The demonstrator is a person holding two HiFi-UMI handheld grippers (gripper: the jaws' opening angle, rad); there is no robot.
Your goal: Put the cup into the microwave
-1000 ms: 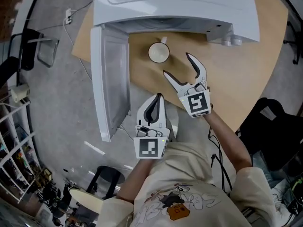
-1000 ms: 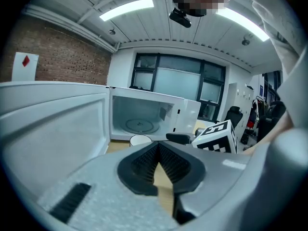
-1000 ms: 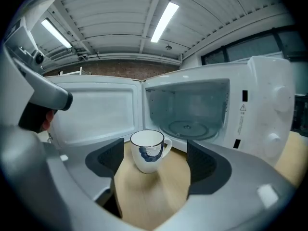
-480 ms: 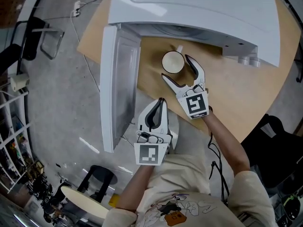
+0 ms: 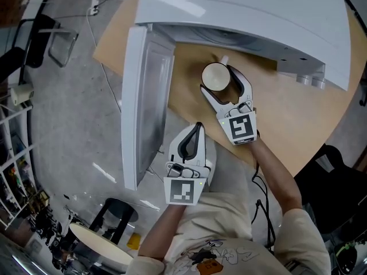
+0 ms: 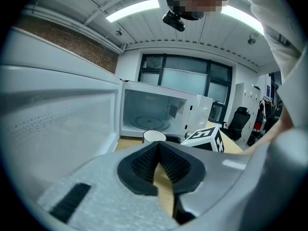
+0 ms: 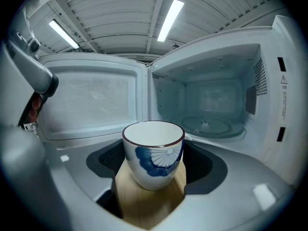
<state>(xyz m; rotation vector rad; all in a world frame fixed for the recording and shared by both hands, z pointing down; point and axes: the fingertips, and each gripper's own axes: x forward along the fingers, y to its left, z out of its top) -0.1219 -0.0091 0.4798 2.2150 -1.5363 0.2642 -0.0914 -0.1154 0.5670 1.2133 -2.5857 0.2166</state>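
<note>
A white cup (image 5: 217,78) with a blue flower and dark rim stands upright on the wooden table (image 5: 287,113), just before the open white microwave (image 5: 246,16). My right gripper (image 5: 218,80) has its jaws on both sides of the cup and they are closing; in the right gripper view the cup (image 7: 154,153) fills the gap between the pads, the empty cavity (image 7: 207,105) with its glass plate behind it. My left gripper (image 5: 197,126) is shut and empty near the table's front edge. In the left gripper view the cup (image 6: 154,136) shows beyond its tips (image 6: 159,146).
The microwave door (image 5: 146,96) swings out to the left, past the table's edge. A black office chair (image 5: 338,188) stands at the right, a stool (image 5: 97,245) and shelves (image 5: 17,171) at the lower left. Cables run across the grey floor.
My right gripper has moved forward from beside the cup until its jaws flank it. The left gripper has drifted a little forward and stays shut.
</note>
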